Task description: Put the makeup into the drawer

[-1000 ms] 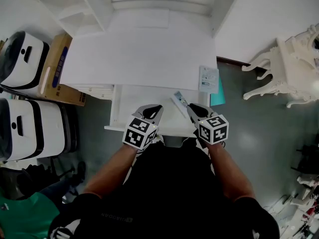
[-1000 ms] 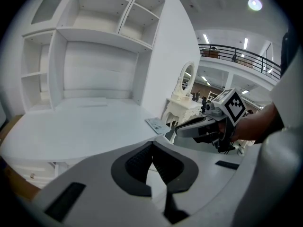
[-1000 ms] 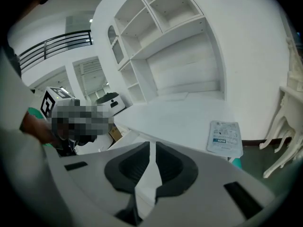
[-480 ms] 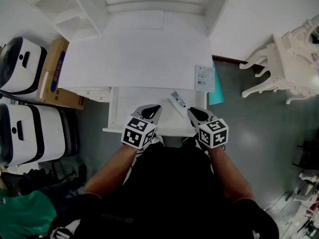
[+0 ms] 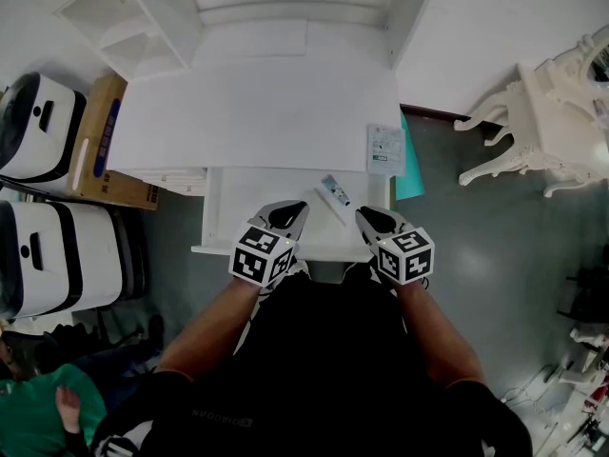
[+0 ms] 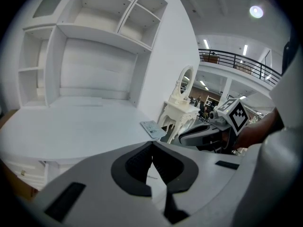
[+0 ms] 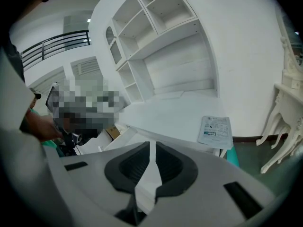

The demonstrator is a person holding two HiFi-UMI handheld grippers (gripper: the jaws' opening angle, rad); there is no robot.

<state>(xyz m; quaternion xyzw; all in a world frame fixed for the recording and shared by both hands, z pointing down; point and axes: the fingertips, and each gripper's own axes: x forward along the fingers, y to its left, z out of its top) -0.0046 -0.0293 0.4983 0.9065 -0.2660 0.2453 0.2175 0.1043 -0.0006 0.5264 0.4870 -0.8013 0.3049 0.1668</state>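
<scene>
Head view, makeup (image 5: 334, 196) small, print unreadable, drawer (image 5: 249, 190) front partly hidden

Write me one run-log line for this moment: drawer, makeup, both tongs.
drawer open | makeup tube lying inside | left tongs shut, empty | right tongs slightly apart, empty

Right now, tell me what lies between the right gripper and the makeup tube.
Nothing. In the head view, only the bare white floor of the drawer separates the right gripper from the makeup tube lying just ahead of it.
</scene>
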